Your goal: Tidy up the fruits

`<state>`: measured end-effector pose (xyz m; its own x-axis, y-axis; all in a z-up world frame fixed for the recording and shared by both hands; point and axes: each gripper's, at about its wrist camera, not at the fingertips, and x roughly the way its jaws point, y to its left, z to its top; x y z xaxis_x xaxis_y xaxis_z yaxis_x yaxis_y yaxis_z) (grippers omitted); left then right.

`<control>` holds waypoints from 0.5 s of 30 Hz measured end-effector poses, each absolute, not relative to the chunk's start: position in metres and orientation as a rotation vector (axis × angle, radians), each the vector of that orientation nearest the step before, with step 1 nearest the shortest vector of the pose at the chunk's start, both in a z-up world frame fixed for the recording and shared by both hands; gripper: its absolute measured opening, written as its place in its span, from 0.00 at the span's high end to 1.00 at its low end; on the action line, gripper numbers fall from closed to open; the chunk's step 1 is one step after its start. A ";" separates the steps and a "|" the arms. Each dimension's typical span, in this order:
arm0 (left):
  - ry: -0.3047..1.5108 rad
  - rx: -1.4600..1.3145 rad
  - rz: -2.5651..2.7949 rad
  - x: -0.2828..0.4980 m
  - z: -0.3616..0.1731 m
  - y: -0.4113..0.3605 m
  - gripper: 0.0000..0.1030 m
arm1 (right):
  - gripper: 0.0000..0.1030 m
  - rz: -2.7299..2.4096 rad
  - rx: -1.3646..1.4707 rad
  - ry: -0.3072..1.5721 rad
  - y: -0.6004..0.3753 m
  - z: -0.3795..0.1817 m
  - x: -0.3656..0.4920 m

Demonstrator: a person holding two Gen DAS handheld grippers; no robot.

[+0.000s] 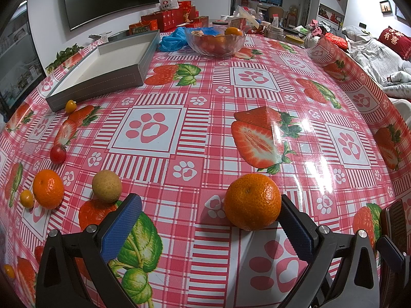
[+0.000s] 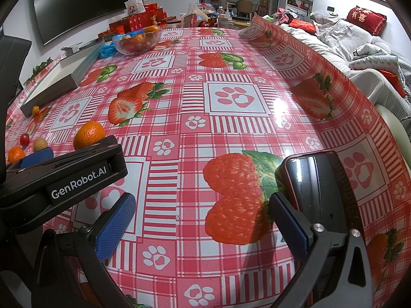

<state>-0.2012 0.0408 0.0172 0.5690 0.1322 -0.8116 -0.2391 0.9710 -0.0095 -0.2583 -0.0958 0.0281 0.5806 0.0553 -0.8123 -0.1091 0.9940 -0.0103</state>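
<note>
1. Left gripper: fingers spread wide, nothing between the pads yet. A mandarin sits on the tablecloth just inside the right-hand finger, touching or all but touching its pad; the left-hand finger stands well clear of it.

2. Right gripper: fingers likewise apart and empty, hovering over a printed strawberry. A dark phone lies just beyond its right-hand finger; it is not part of the task.

3. Other loose fruit, all beyond and to the left of the left gripper's left-hand finger: a tan round fruit, a second mandarin, a cherry tomato, and two kumquats, the farther one touching or just beside the grey tray.

4. Likely destinations, far ahead of the fingertips: the grey tray, empty, and a glass bowl already holding fruit.

5. Step in hand, as judged: grasping the near mandarin. The fruit is off-centre in the opening, so shifting the gripper toward its right-hand side before closing should keep one pad from pushing the fruit into a roll.

6. Advice: close at the fruit's widest girth, gently, since the rind gives; lift straight up off the glossy cloth.
</note>
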 end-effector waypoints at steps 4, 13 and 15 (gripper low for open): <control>0.941 -0.123 0.219 -0.201 0.017 0.041 0.00 | 0.00 0.087 -0.057 0.945 -0.095 0.028 -0.257; 0.941 -0.123 0.219 -0.201 0.017 0.041 0.00 | 0.00 0.087 -0.057 0.945 -0.095 0.028 -0.255; 0.941 -0.123 0.219 -0.201 0.017 0.041 0.00 | 0.00 0.087 -0.057 0.945 -0.095 0.028 -0.256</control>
<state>-0.2012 0.0408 0.0172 0.5691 0.1322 -0.8116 -0.2391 0.9710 -0.0095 -0.2556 -0.0946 0.0281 0.5826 0.0491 -0.8113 -0.0993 0.9950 -0.0110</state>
